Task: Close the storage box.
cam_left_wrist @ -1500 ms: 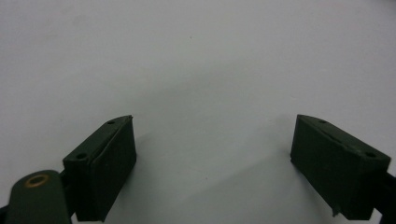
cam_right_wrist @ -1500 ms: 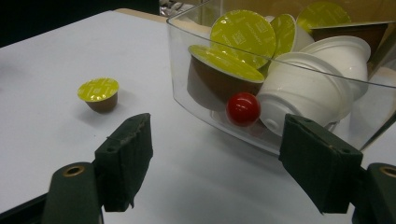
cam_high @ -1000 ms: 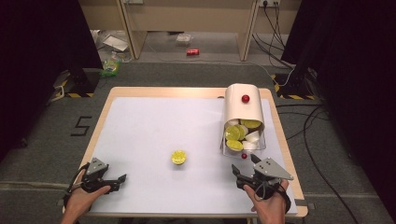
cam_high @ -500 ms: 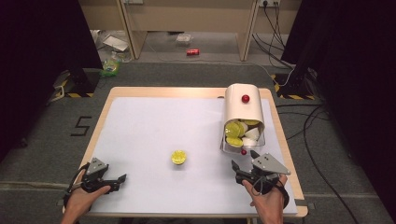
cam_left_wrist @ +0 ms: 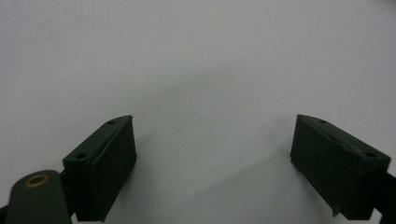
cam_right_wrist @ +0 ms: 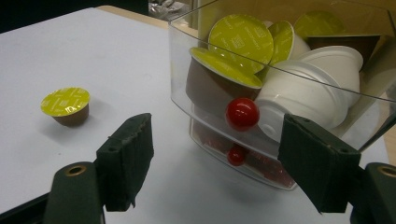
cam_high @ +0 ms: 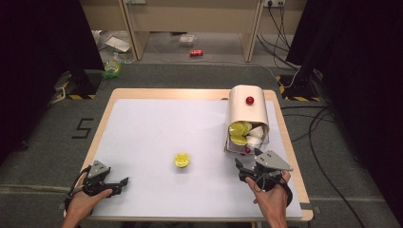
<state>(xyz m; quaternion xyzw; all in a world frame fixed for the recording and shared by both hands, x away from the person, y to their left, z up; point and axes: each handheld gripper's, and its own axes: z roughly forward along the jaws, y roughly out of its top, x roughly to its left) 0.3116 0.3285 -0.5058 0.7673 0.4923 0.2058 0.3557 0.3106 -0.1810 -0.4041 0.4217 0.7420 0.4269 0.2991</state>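
Note:
A white capsule dispenser [cam_high: 247, 110] with a red knob [cam_high: 250, 100] on top lies at the table's right. Its clear drawer [cam_right_wrist: 327, 100] holds several green-lidded and white capsules. My right gripper [cam_high: 247, 158] stands open just in front of the drawer, and the drawer's red knob [cam_right_wrist: 242, 113] lies between and slightly beyond its jaws, untouched. One green-lidded capsule [cam_high: 181, 159] sits alone mid-table, also seen as the brown-bodied capsule [cam_right_wrist: 65, 106] to the left. At the front left corner my left gripper [cam_high: 122, 183] rests open over the bare white mat [cam_left_wrist: 196, 70], its fingertips [cam_left_wrist: 116, 140] wide apart.
The wooden table edge [cam_high: 285, 137] runs close to the right of the dispenser. Cables [cam_high: 323, 142] trail on the floor to the right. A red can [cam_high: 196, 52] and litter [cam_high: 113, 66] lie on the floor beyond the table.
My right gripper has crept a little forward toward the clear drawer's front. The left gripper and the lone capsule have stayed put.

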